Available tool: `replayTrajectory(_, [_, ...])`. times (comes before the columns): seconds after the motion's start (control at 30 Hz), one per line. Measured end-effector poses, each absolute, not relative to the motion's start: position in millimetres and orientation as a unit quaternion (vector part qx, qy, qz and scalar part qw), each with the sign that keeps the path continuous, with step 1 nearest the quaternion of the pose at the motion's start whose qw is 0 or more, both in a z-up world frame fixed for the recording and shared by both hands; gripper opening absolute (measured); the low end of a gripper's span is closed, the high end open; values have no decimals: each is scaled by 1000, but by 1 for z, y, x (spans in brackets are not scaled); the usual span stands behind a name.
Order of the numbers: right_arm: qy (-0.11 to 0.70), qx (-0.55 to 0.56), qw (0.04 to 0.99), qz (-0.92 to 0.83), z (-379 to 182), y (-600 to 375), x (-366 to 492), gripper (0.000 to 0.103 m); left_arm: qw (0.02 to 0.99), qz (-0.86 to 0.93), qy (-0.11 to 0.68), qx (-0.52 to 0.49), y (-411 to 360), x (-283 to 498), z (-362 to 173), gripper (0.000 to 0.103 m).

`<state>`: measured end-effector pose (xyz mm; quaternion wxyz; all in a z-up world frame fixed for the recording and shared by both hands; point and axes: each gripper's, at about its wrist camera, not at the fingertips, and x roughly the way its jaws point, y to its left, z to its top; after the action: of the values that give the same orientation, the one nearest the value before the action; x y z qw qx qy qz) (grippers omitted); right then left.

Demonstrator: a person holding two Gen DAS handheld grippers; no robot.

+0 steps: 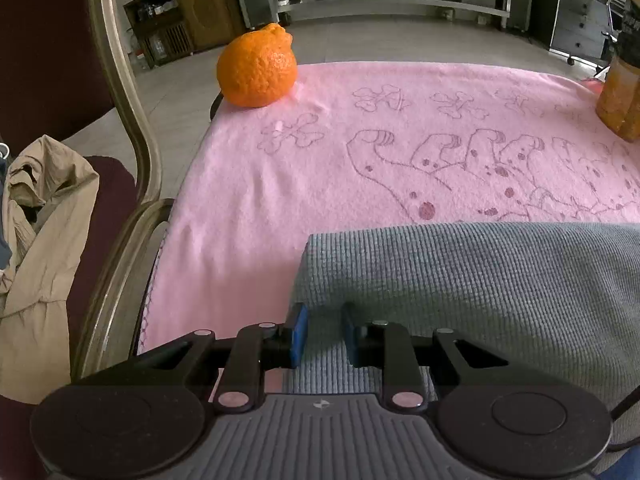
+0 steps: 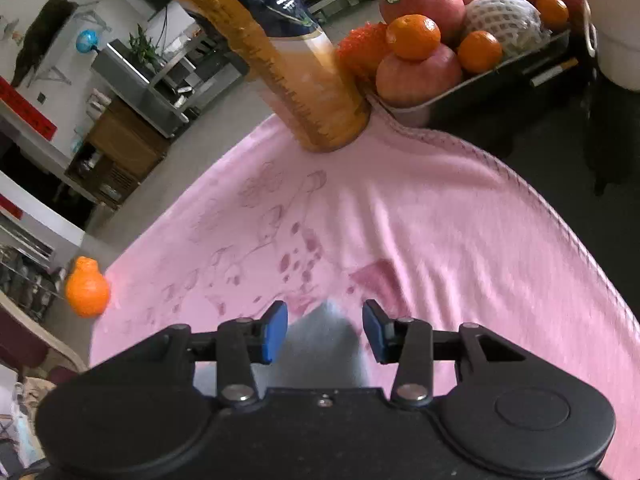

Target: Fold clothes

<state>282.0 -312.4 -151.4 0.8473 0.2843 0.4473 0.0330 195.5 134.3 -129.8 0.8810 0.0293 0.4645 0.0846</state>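
A grey waffle-knit garment (image 1: 460, 280) lies on a pink printed towel (image 1: 280, 184) that covers the table. In the left wrist view its near left corner sits between the blue pads of my left gripper (image 1: 324, 326), whose jaws stand a little apart around a fold of the cloth. In the right wrist view my right gripper (image 2: 325, 326) is open, its pads wide apart, with a grey corner of the garment (image 2: 320, 344) lying between and below them. The pink towel (image 2: 400, 220) fills that view.
A large orange (image 1: 256, 66) sits on the towel's far left corner and also shows in the right wrist view (image 2: 87, 288). A bottle of orange drink (image 2: 288, 52) stands at the far right, next to a tray of fruit (image 2: 440, 32). A chair with beige clothing (image 1: 40, 240) stands at the left.
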Motion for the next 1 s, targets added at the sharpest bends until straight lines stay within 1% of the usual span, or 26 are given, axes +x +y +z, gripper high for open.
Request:
replayTrajectory(0.07, [460, 299, 836, 27, -163, -313, 291, 41, 881, 85, 465, 30, 134, 193, -130, 24])
replayTrajectory(0.17, [481, 316, 816, 45, -176, -304, 295, 16, 881, 85, 464, 35, 133, 193, -131, 24])
replayTrajectory(0.2, [481, 272, 833, 40, -170, -293, 294, 13, 881, 86, 464, 37, 132, 195, -132, 26])
replayTrajectory(0.3, [466, 112, 877, 12, -155, -261, 287, 11, 880, 85, 466, 35, 134, 195, -134, 28])
replayTrajectory(0.33, [465, 69, 883, -1, -156, -254, 286, 11, 880, 85, 466, 33, 135, 195, -134, 29])
replayTrajectory(0.37, [468, 54, 882, -9, -162, -253, 287, 11, 880, 84, 466, 31, 136, 194, -135, 29])
replayTrajectory(0.43, [462, 60, 885, -18, -163, -252, 286, 11, 881, 83, 465, 34, 137, 192, -136, 31])
replayTrajectory(0.47, [460, 61, 886, -22, -163, -251, 286, 14, 882, 82, 463, 35, 137, 191, -135, 32])
replayTrajectory(0.5, [454, 67, 888, -27, -163, -254, 284, 24, 883, 81, 461, 35, 137, 189, -135, 32])
replayTrajectory(0.57, [445, 103, 889, -32, -159, -265, 277, 32, 885, 84, 458, 27, 141, 183, -131, 30])
replayTrajectory(0.67, [423, 177, 888, -41, -141, -288, 262, 32, 892, 93, 442, -8, 150, 168, -114, 27])
replayTrajectory(0.73, [396, 218, 892, -33, -120, -298, 243, 33, 900, 86, 425, -42, 154, 156, -101, 27])
replayTrajectory(0.8, [374, 252, 892, -2, -104, -302, 226, 44, 910, 64, 403, -72, 153, 147, -89, 27])
replayTrajectory(0.83, [364, 267, 892, 17, -97, -302, 218, 44, 913, 52, 397, -78, 149, 145, -87, 27])
replayTrajectory(0.93, [365, 289, 882, 71, -95, -290, 207, 43, 916, 24, 393, -81, 133, 149, -87, 27])
replayTrajectory(0.97, [375, 298, 873, 89, -99, -284, 211, 37, 914, 18, 397, -75, 126, 152, -90, 27])
replayTrajectory(1.0, [390, 312, 859, 111, -107, -279, 215, 25, 913, 19, 402, -69, 120, 157, -95, 27])
